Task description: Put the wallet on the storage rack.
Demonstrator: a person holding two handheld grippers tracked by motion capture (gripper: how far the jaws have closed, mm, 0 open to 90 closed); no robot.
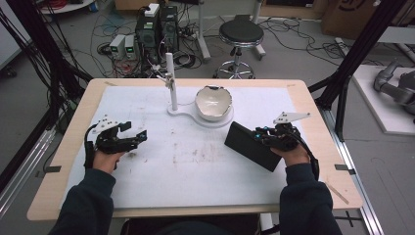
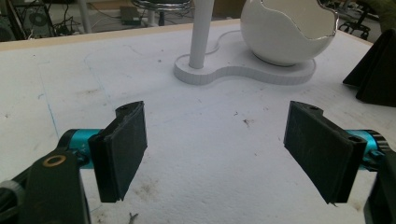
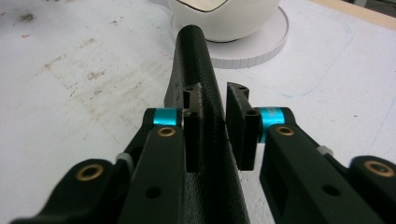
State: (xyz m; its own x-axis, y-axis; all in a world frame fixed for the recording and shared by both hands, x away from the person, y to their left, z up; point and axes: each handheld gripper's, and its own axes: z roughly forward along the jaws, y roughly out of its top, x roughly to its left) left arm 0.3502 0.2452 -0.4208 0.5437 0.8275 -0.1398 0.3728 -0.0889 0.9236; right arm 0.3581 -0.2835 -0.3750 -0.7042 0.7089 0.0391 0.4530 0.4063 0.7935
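Note:
A black textured case [image 1: 247, 144] stands on its edge on the white mat at the right, tilted toward a white cracked-egg bowl [image 1: 213, 102]. My right gripper [image 1: 259, 134] straddles the case's near end. In the right gripper view the case [image 3: 201, 70] runs between the jaws of the right gripper [image 3: 217, 107]; the left pad lies against it and a thin gap shows at the right pad. My left gripper [image 1: 136, 129] rests at the mat's left, open wide. The left gripper [image 2: 215, 144] has only bare mat between its pads.
The bowl [image 2: 287, 32] sits on a flat white base [image 2: 243, 70] with an upright white post [image 2: 201, 32] at the table's far middle. The white mat [image 1: 195, 161] covers most of the wooden table [image 1: 68, 147]. A stool [image 1: 240, 34] and computer boxes [image 1: 156, 29] stand on the floor beyond.

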